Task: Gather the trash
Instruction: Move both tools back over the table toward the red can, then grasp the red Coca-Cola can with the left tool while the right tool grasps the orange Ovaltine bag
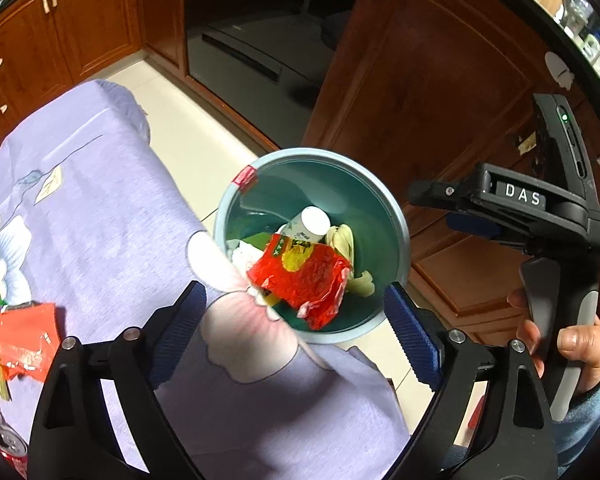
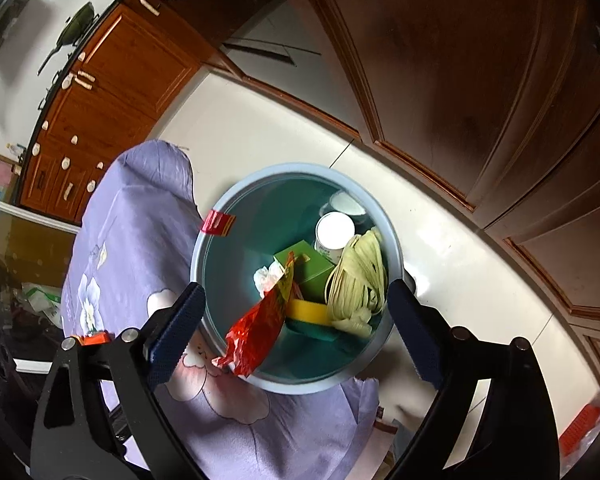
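Observation:
A round blue-green trash bin stands on the floor beside the table; it also shows in the right wrist view. Inside lie a red snack wrapper, a white bottle, a pale yellow bundle of strips, a green box and crumpled white paper. My left gripper is open and empty above the bin's near rim. My right gripper is open and empty over the bin; its body shows in the left wrist view.
A table with a purple flowered cloth lies left of the bin. On it at the left edge are a second red wrapper and a can. Wooden cabinets stand behind the bin. The floor is pale tile.

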A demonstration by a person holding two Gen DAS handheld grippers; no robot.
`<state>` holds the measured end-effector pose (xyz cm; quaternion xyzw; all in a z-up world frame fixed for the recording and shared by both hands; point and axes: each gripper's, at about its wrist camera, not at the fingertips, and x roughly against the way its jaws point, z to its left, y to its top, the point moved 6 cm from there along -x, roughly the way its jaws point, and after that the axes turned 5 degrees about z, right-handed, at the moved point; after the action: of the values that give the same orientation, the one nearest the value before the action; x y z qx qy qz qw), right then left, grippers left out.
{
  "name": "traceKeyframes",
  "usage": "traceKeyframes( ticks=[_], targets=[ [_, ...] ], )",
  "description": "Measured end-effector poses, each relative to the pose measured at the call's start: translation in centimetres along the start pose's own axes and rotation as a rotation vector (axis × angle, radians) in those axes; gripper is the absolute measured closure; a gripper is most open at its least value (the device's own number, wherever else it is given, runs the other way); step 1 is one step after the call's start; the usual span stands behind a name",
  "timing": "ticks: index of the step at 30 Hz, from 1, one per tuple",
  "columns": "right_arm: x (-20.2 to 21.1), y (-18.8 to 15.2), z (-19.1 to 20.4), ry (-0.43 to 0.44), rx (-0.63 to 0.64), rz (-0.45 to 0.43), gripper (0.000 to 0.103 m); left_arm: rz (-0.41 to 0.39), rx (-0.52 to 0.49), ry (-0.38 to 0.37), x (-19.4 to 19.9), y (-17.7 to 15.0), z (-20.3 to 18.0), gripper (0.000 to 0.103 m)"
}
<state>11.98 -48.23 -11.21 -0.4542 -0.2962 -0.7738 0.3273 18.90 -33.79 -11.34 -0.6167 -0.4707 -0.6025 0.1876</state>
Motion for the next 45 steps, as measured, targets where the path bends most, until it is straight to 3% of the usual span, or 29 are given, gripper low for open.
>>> traceKeyframes(
  ticks=[12,28,37,45],
  targets=[
    [-0.5,-3.7,6.3,0.027,0.103,0.045,0.015,-0.068,0.082,0.067,5.1,-4.5,5.6,0.009],
    [-2.6,-12.5,18.9,0.018,0.340,0.128,0.015,-0.137,0.255,0.233,13.6,-17.7,19.8,0.008],
    [-5.1,-17.3,23.6,-0.016,0.428,0.210,0.015,-0.123,0.322,0.257,14.5,-23.7,26.2,0.008],
    [-6.7,-19.3,26.2,-0.059,0.486,0.248,0.015,-0.104,0.297,0.234,13.4,-25.6,28.0,0.008]
  ],
)
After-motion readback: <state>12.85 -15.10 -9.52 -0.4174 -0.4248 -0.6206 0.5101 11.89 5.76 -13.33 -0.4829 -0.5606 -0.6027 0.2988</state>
